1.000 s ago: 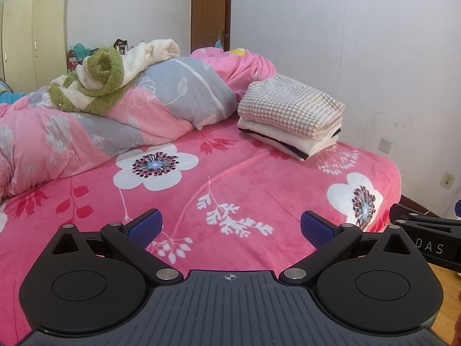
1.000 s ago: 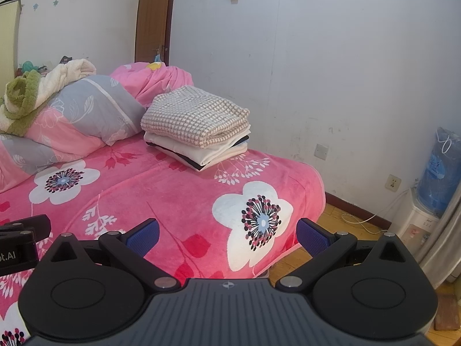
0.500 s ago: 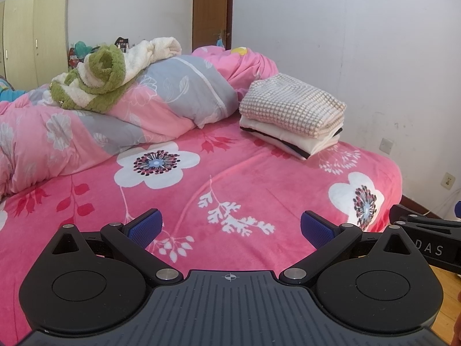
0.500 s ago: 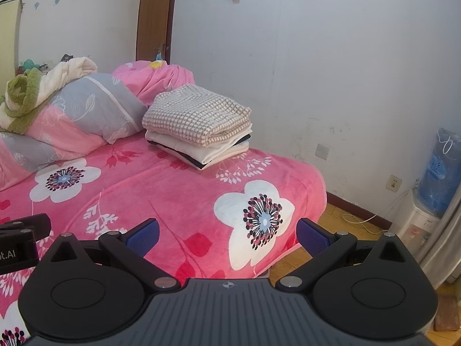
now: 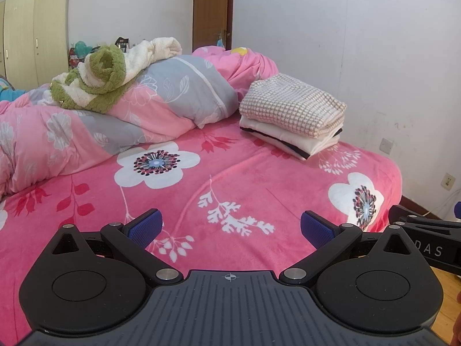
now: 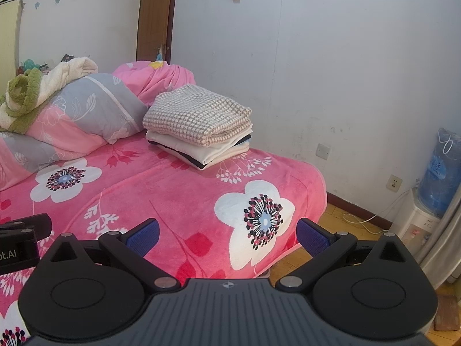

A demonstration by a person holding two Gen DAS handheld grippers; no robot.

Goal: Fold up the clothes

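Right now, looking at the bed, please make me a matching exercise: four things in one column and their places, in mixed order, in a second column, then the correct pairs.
1. checked beige folded garment
2. green and cream fluffy towel
3. blue water bottle
4. open left gripper

A. on the grey and pink quilt
B. beside the wall, off the bed
C. top of the folded stack
D. over the pink flowered blanket

Pairs: 1-C, 2-A, 3-B, 4-D

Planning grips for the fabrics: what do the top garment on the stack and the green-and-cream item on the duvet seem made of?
Top garment: looks like a thick waffle-textured knit, matte, with small raised beige-and-white squares. Green-and-cream item: apparently fluffy fleece or terry, with a fuzzy matte pile. The exact fibre can't be told for either.
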